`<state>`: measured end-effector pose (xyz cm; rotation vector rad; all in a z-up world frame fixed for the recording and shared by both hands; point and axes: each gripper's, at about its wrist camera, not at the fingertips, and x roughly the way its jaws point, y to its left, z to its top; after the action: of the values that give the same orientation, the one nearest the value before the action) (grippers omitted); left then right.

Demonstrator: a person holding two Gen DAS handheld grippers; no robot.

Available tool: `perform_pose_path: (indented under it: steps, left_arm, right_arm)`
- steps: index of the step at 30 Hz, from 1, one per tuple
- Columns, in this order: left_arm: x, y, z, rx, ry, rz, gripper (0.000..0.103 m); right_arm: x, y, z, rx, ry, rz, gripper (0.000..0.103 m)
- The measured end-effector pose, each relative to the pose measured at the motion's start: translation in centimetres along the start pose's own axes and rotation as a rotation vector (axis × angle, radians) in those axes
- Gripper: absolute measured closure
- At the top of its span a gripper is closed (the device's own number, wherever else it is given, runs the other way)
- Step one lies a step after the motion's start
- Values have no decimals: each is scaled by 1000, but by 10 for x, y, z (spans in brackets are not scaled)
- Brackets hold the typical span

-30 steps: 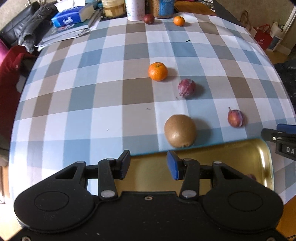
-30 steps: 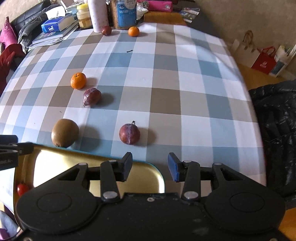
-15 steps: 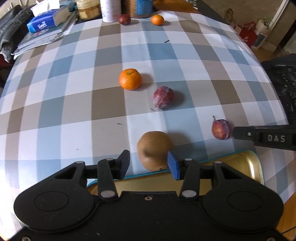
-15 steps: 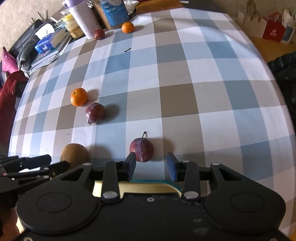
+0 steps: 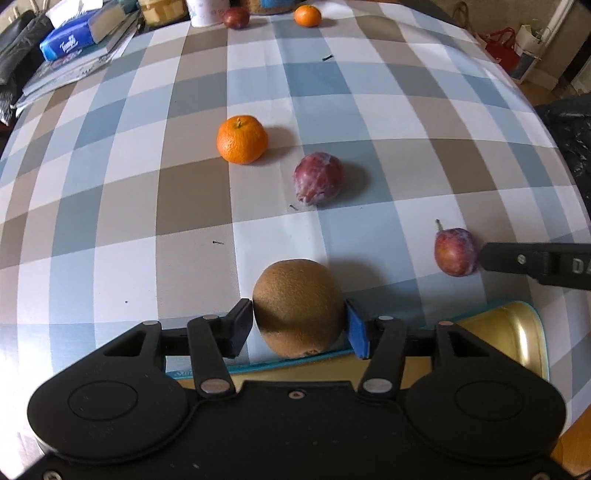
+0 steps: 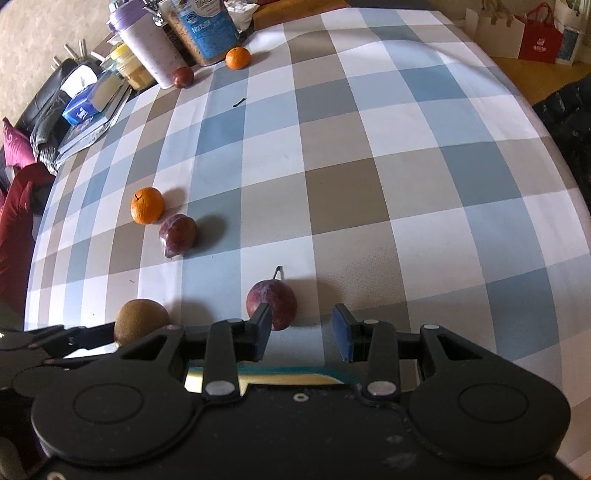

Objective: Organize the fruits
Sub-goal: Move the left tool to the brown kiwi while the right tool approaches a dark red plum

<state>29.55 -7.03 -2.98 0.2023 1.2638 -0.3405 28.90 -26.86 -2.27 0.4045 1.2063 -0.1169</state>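
A brown kiwi (image 5: 298, 307) lies on the checked tablecloth between the two fingers of my left gripper (image 5: 298, 326), which is open around it. It also shows in the right wrist view (image 6: 140, 319). A small stemmed plum (image 6: 272, 302) lies just ahead of my open right gripper (image 6: 300, 330), by its left finger; it also shows in the left wrist view (image 5: 455, 251). A gold tray (image 5: 517, 336) lies at the near edge under both grippers. Farther off lie a larger plum (image 5: 317, 178) and an orange (image 5: 242, 139).
At the far edge stand a blue-labelled jar (image 6: 201, 29), a purple-white bottle (image 6: 147, 51), a second plum (image 6: 183, 76) and a small orange (image 6: 238, 58). Books and a tissue pack (image 5: 74, 40) lie at far left. A dark jacket (image 6: 569, 122) hangs at right.
Both grippers have moved forward. My left fingers now straddle the kiwi, and my right gripper has closed in on the small plum. No fruit has moved.
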Motion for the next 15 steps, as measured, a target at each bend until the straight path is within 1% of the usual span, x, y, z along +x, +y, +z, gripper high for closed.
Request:
perform_pose_path:
  steps: [4, 7, 11, 15]
  left_arm:
    - [2, 8, 0, -24, -15, -20, 40]
    - [-2, 14, 2, -37, -39, -25, 40]
    - [-7, 20, 5, -44, -68, -14, 40]
    - [-10, 27, 7, -57, -78, -12, 37]
  right_arm:
    - [5, -3, 0, 39, 17, 20, 63]
    - [8, 0, 1, 18, 23, 14, 63]
    - [7, 5, 1, -3, 11, 3, 63]
    - [6, 7, 2, -8, 16, 17, 63]
